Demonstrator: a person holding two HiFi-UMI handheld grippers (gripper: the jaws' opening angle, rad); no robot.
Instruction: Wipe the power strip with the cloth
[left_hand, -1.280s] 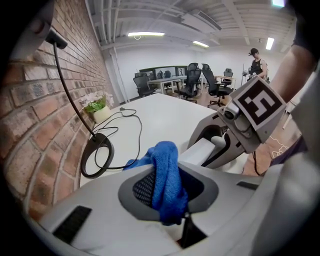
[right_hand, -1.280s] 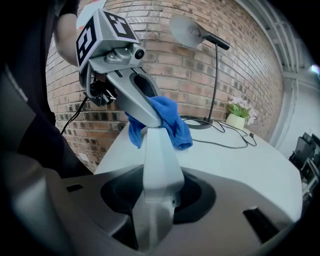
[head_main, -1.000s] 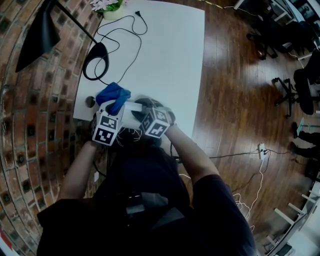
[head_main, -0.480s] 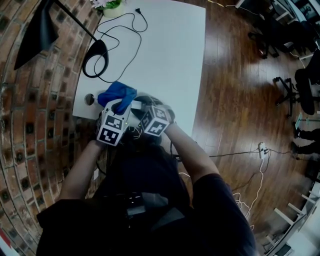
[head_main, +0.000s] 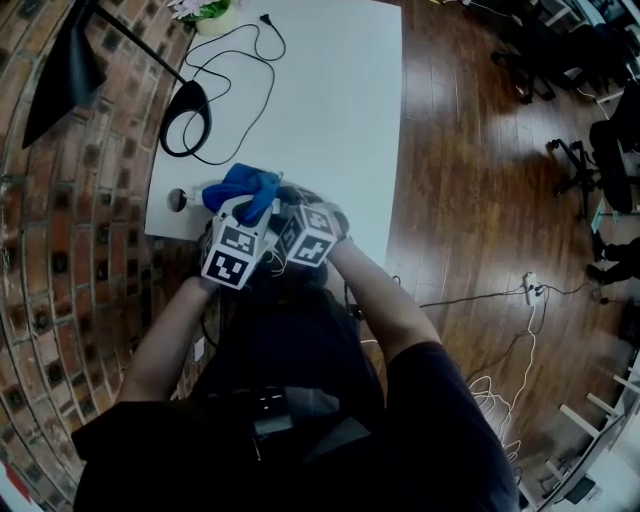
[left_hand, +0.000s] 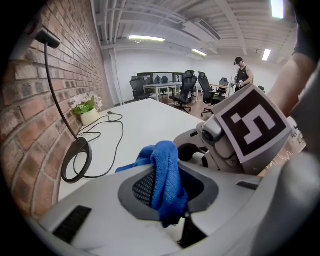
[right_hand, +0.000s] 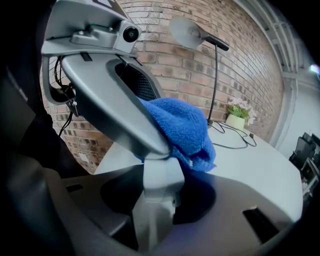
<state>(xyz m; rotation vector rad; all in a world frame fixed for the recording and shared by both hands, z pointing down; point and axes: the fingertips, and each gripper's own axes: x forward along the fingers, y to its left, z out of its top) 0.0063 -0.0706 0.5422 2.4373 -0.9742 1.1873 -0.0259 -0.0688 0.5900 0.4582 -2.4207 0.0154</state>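
Observation:
The blue cloth is bunched between the jaws of my left gripper, which is shut on it; in the left gripper view the cloth fills the gap. My right gripper is shut on one end of the white power strip, held above the near edge of the white table. The cloth rests on top of the strip, right against the right gripper's jaws. In the head view both grippers sit side by side, almost touching, and the strip is mostly hidden.
A black desk lamp with a ring base and its looping cable lie on the table's far left, with a flower pot at the back. A brick wall runs along the left. Wood floor and office chairs are to the right.
The left gripper with the cloth has slid right along the strip toward the right gripper. The bare white stretch seen between them earlier is now covered. The right gripper has stayed put.

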